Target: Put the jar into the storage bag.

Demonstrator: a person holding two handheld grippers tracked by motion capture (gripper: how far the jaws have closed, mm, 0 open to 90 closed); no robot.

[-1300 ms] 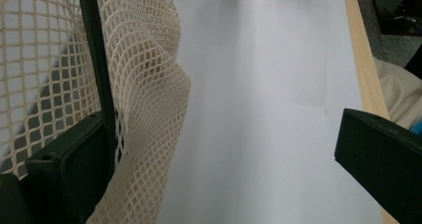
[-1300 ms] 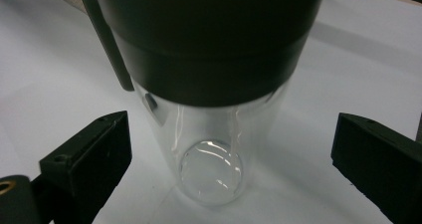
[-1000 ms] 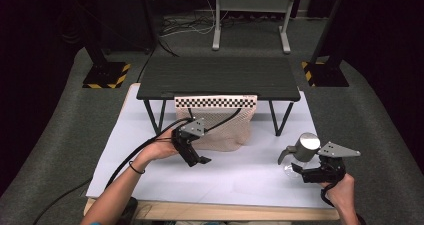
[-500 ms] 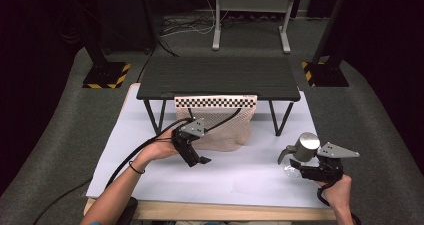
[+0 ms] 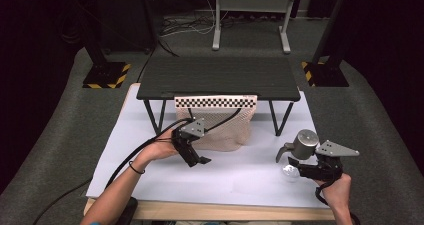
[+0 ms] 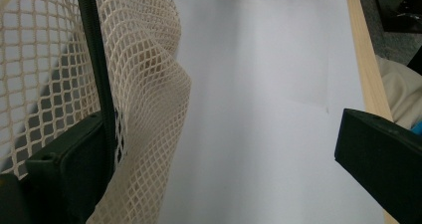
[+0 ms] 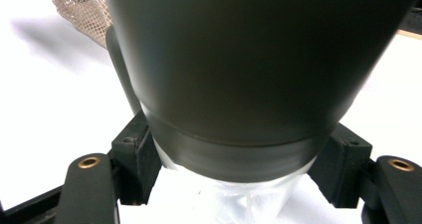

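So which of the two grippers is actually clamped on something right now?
The right gripper, at the table's right: its jaws have just closed on the grey mug. The left gripper stands open beside the mesh bag, gripping nothing.

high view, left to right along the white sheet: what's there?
Left forearm → left tongs → mesh bag → grey cup with clear base → right tongs, shut on the cup's base.
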